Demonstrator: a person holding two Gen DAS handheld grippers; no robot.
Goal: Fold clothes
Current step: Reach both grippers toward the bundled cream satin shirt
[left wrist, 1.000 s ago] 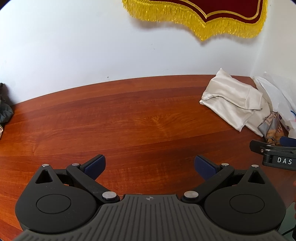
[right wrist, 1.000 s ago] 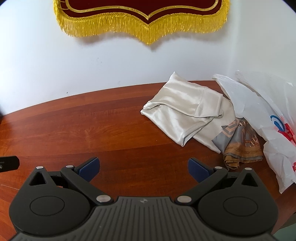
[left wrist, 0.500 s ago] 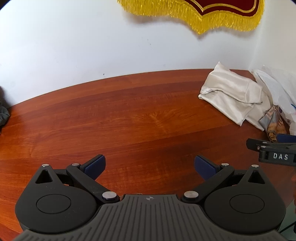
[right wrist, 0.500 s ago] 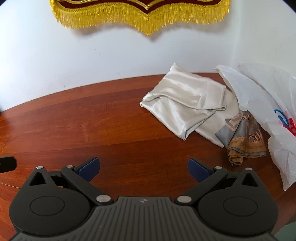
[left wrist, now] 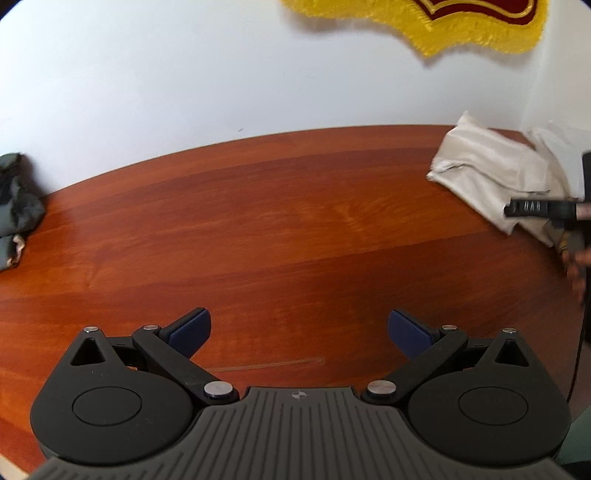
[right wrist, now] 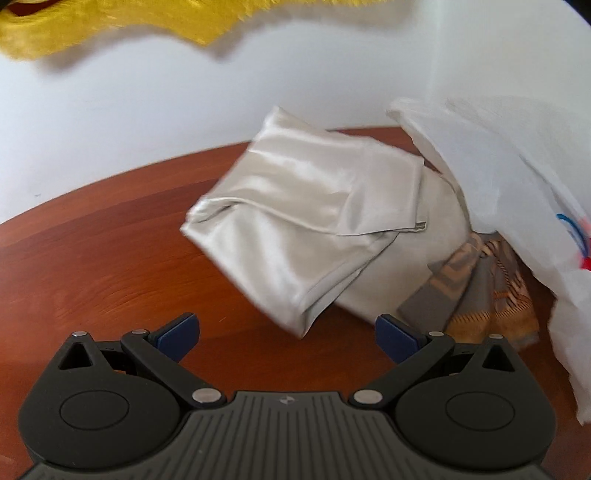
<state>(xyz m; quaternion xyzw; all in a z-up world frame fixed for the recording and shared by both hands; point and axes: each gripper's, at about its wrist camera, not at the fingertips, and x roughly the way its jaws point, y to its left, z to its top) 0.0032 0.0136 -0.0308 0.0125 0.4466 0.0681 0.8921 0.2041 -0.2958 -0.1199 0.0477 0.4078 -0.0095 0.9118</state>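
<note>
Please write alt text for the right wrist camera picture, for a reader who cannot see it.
An open right gripper hovers over a wooden table, facing a folded silver-grey satin cloth just ahead. To the right of the cloth lie a grey and orange patterned scarf and a white plastic bag. A white wall with a yellow fringe is behind.

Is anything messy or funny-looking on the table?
A bit. The silvery cloth lies loosely folded and askew at the table's right end. Beside it a brown patterned cloth is crumpled, partly under a white plastic bag. A dark cloth is bunched at the left edge. Nothing looks spilled or broken.
</note>
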